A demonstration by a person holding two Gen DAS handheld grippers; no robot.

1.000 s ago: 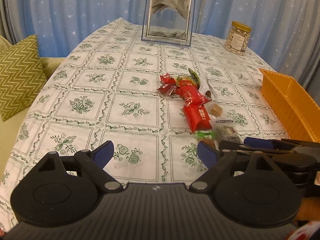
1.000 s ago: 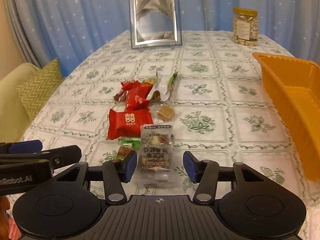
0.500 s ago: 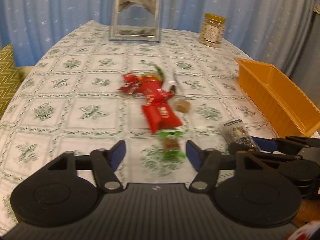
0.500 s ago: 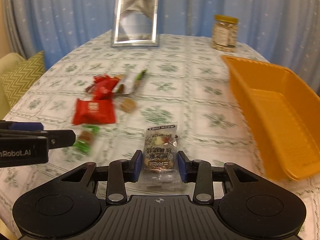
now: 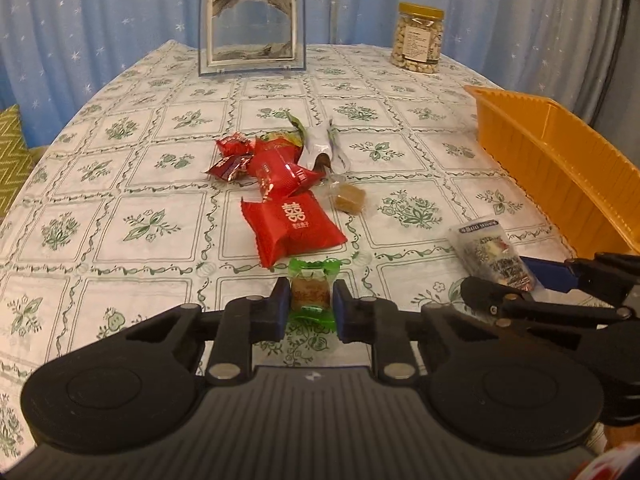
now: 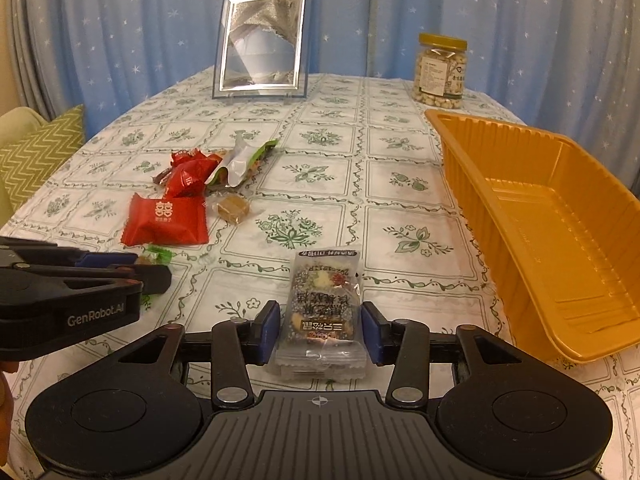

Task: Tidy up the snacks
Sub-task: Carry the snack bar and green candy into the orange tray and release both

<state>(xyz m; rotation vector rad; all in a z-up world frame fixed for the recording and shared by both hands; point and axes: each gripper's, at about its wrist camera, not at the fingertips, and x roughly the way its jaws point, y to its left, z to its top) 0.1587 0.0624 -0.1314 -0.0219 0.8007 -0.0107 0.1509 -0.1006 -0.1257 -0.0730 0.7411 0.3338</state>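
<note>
My left gripper (image 5: 307, 303) is shut on a small green-wrapped candy (image 5: 311, 291) just in front of the red packet (image 5: 291, 227). My right gripper (image 6: 320, 330) is shut on a clear nut-bar packet (image 6: 323, 308), held close above the tablecloth; the packet also shows in the left wrist view (image 5: 494, 254). A pile of red packets (image 5: 276, 168), a green-and-silver wrapper (image 5: 320, 142) and a brown caramel (image 5: 349, 198) lie mid-table. The orange tray (image 6: 568, 216) stands empty to the right.
A picture frame (image 5: 251, 20) and a jar of nuts (image 5: 419, 38) stand at the far end of the table. A green cushion (image 6: 36, 156) lies off the left edge. The tray's near wall (image 5: 560, 176) is beside my right gripper.
Both grippers have closed: the left moved in onto the green candy, the right onto the clear packet and shifted it rightward toward the tray.
</note>
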